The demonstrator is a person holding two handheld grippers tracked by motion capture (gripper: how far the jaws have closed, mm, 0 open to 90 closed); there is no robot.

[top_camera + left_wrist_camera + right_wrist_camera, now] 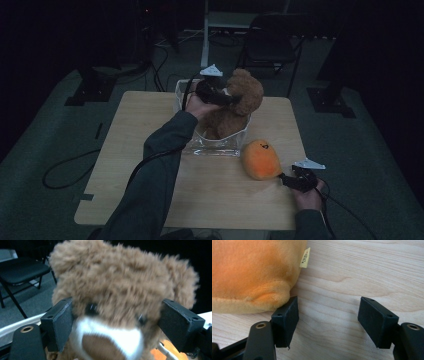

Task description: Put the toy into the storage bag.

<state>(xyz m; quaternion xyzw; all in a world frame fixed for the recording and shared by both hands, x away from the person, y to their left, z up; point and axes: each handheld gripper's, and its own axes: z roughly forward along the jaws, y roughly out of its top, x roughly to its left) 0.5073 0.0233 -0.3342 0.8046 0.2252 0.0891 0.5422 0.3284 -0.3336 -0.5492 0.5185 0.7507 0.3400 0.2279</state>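
On the pale wooden table [150, 165], dim light hides much detail, so we make out little of the clear plastic container [215, 145] beyond its glinting rim. A fuzzy brown teddy bear [235, 102] sits upright in it; its lower body is hidden behind the walls. The left gripper [227, 99] reaches to the bear's head, and in the left gripper view its 2 blocky black jaws stand wide, 1 on each side of the blurred, shaggy face [117, 310]; whether the pads press the fur we cannot tell. Near the container lies a smooth, rounded orange plush toy [261, 160], cut off in the right gripper view, which reveals its small yellow tag [304, 257]. The right gripper [328, 317] rests just beside it, jaws apart over bare wood.
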